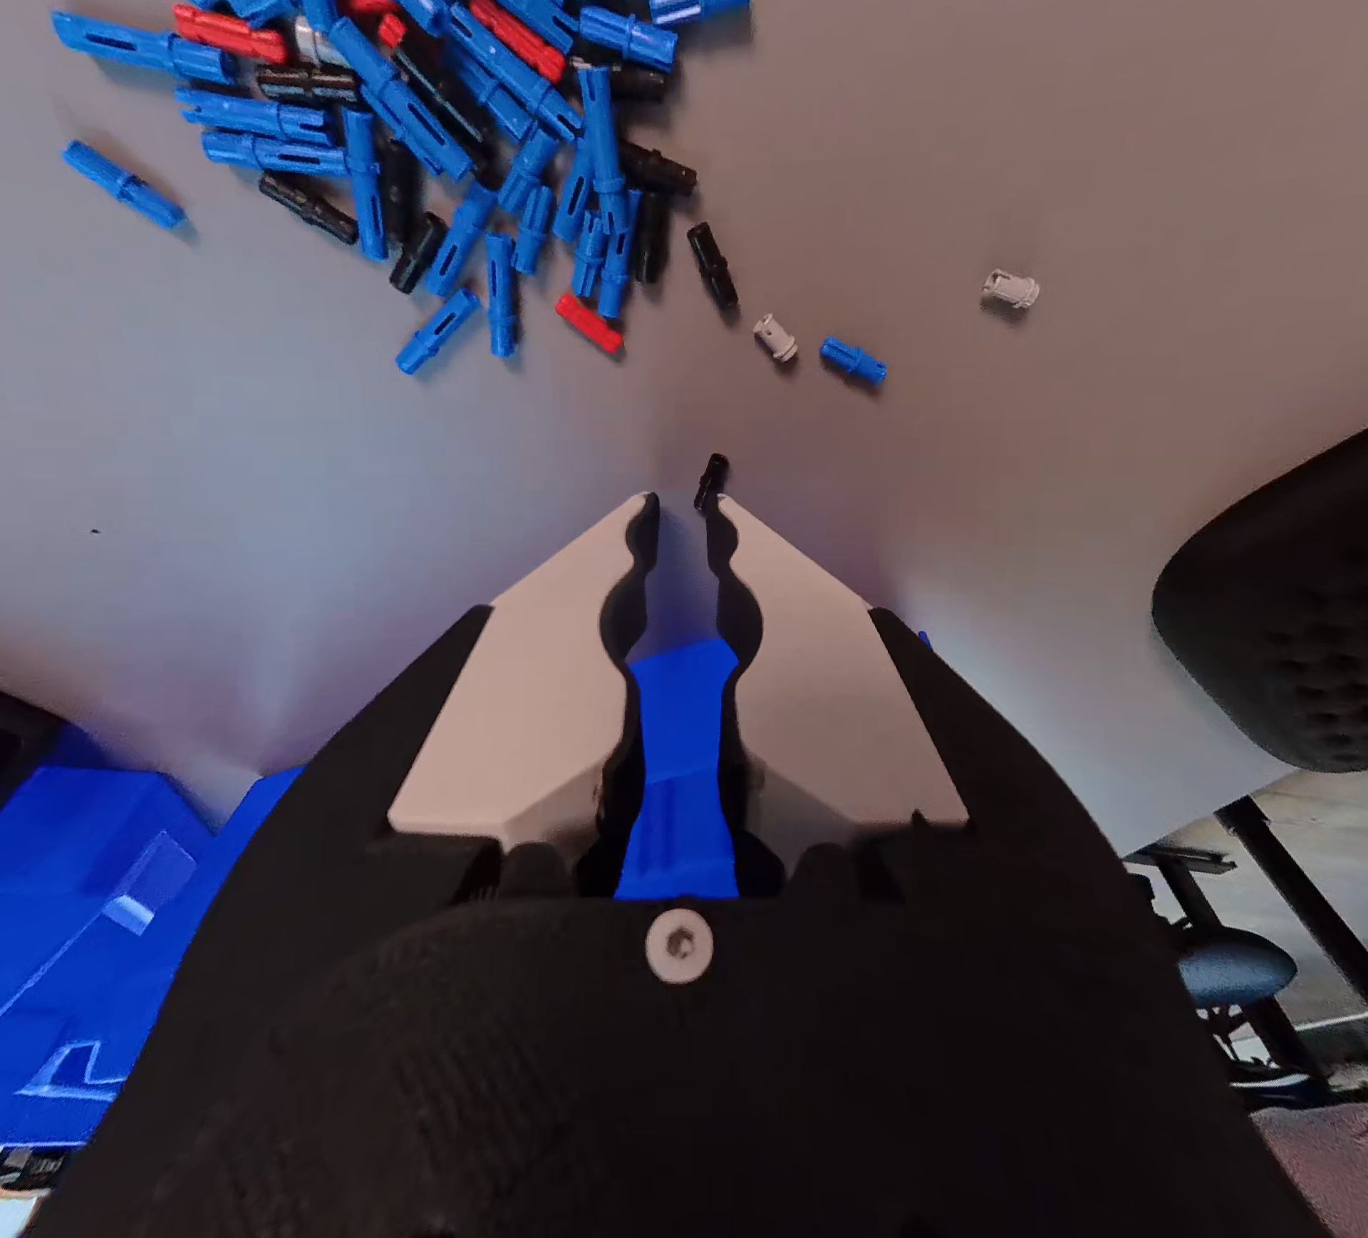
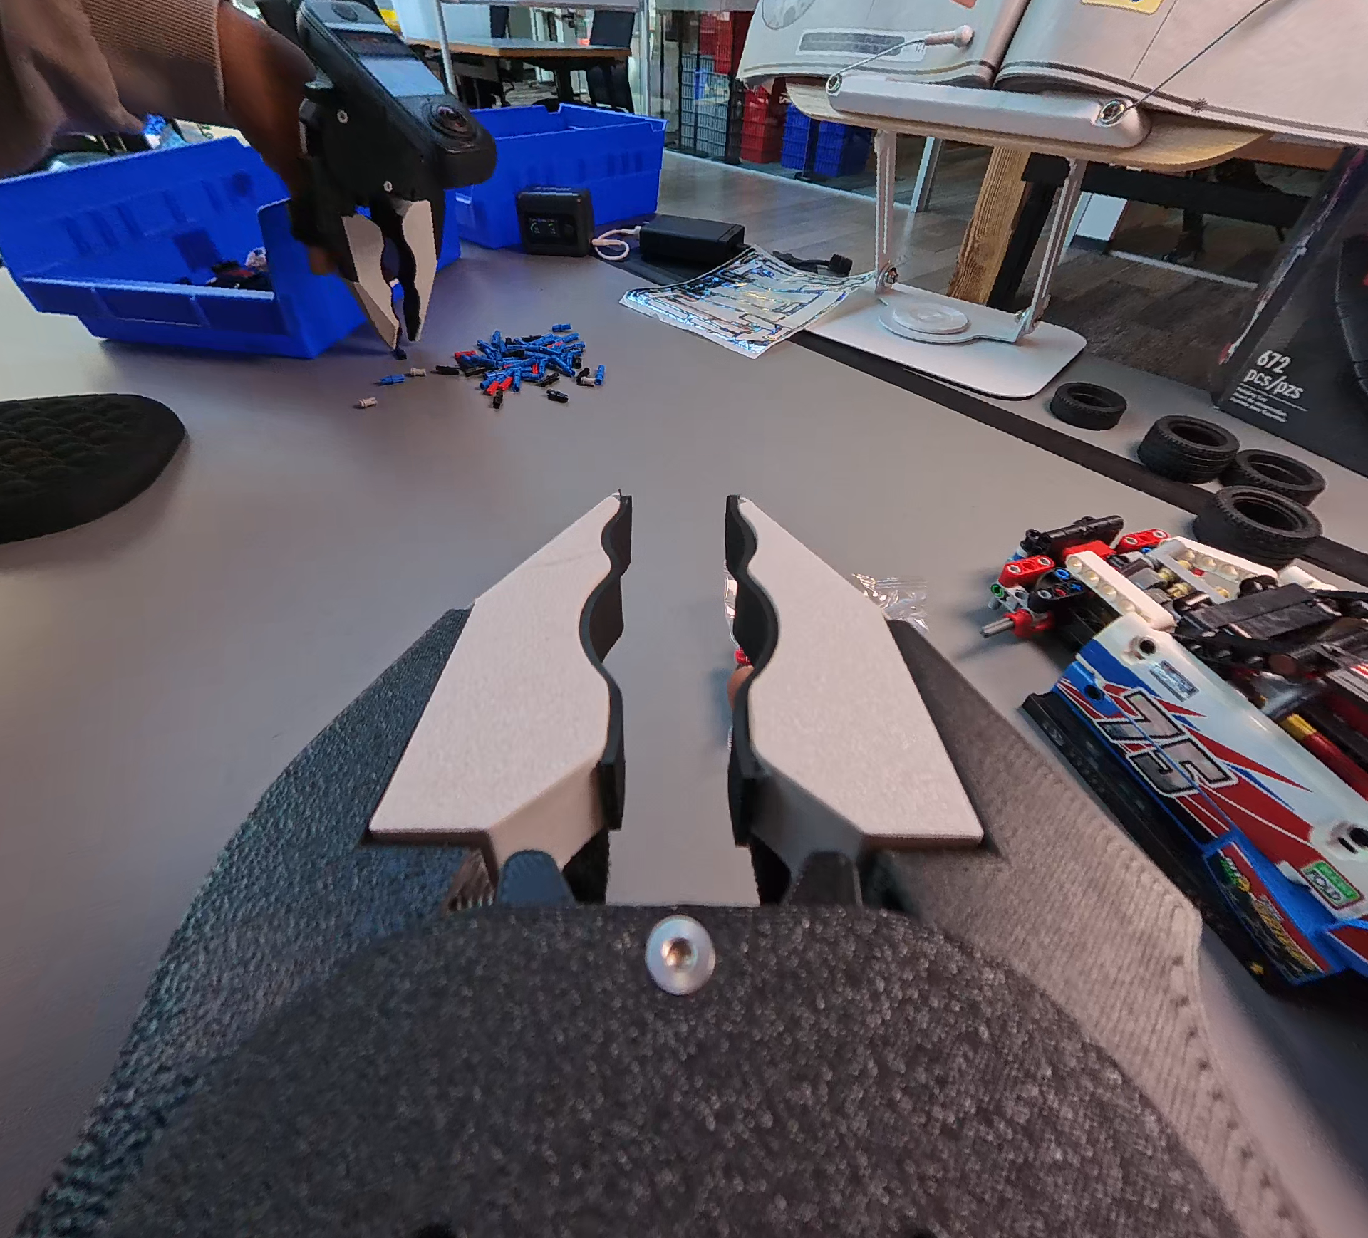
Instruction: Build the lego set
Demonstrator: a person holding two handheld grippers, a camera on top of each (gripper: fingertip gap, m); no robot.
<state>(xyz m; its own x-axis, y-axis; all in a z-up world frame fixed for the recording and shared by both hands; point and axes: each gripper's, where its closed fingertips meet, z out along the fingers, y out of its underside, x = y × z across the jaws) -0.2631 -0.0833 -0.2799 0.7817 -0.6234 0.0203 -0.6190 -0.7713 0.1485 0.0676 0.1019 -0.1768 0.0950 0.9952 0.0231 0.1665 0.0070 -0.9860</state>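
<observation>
Low in the left wrist view, left gripper (image 1: 685,499) stands narrowly parted beside a black pin (image 1: 711,482); pin pile (image 1: 414,92) fills upper left. Right wrist view: right gripper (image 2: 677,499) spread, empty; half-built car (image 2: 1214,721) lower right, tyres (image 2: 1221,470) unfitted.

The left gripper (image 1: 685,499) points steeply down near the worktop's far-left part, its jaws nearly closed with a slim gap between the tips. The right gripper (image 2: 677,499) lies low and level, jaws parted, nothing between them.
</observation>
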